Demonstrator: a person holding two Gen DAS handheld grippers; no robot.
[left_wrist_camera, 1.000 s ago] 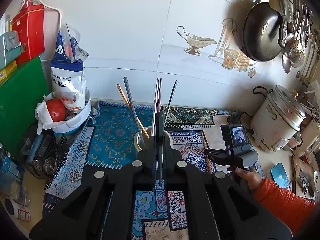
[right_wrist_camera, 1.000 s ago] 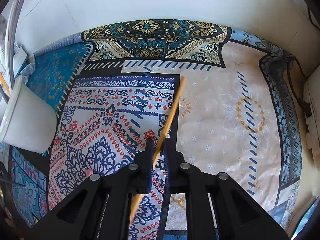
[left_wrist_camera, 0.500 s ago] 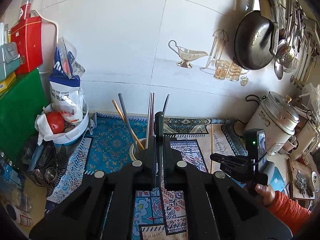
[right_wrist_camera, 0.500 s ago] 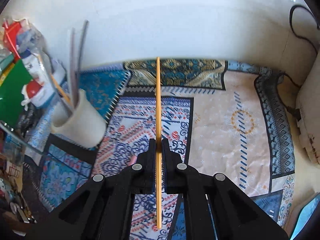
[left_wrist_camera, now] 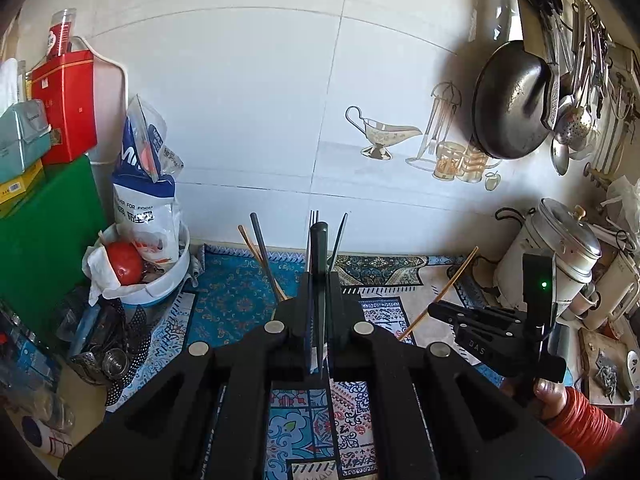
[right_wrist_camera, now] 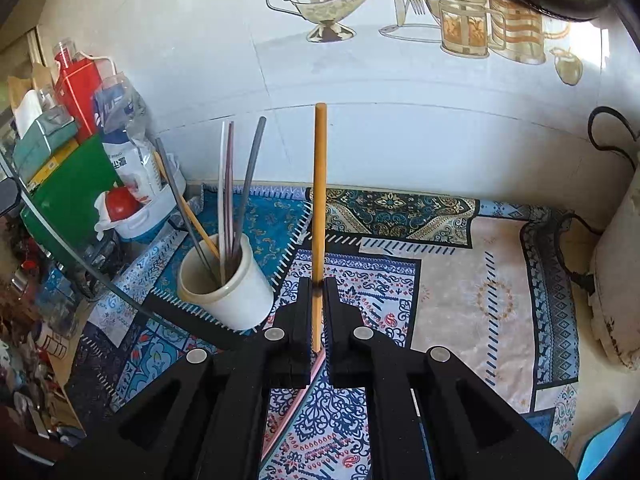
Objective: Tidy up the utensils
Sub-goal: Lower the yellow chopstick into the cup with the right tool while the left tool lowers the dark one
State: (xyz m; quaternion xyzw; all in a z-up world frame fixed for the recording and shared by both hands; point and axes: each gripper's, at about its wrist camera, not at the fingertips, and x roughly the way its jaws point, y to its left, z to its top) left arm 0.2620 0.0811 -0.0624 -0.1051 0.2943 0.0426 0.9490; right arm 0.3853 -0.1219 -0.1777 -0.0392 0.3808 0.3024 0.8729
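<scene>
The right gripper (right_wrist_camera: 318, 304) has its jaws clamped on a wooden chopstick (right_wrist_camera: 319, 200), held upright above the patterned mat (right_wrist_camera: 460, 280). The white ceramic holder (right_wrist_camera: 228, 292) stands on the mat to the left of the gripper and contains several chopsticks (right_wrist_camera: 230, 192). The left gripper (left_wrist_camera: 319, 300) has its jaws clamped on a dark chopstick (left_wrist_camera: 319, 256), in front of the holder.

chopsticks in cup (right_wrist_camera: 230, 216): 6 | cup (right_wrist_camera: 232, 296): 1 | held chopsticks (right_wrist_camera: 319, 208): 2
</scene>
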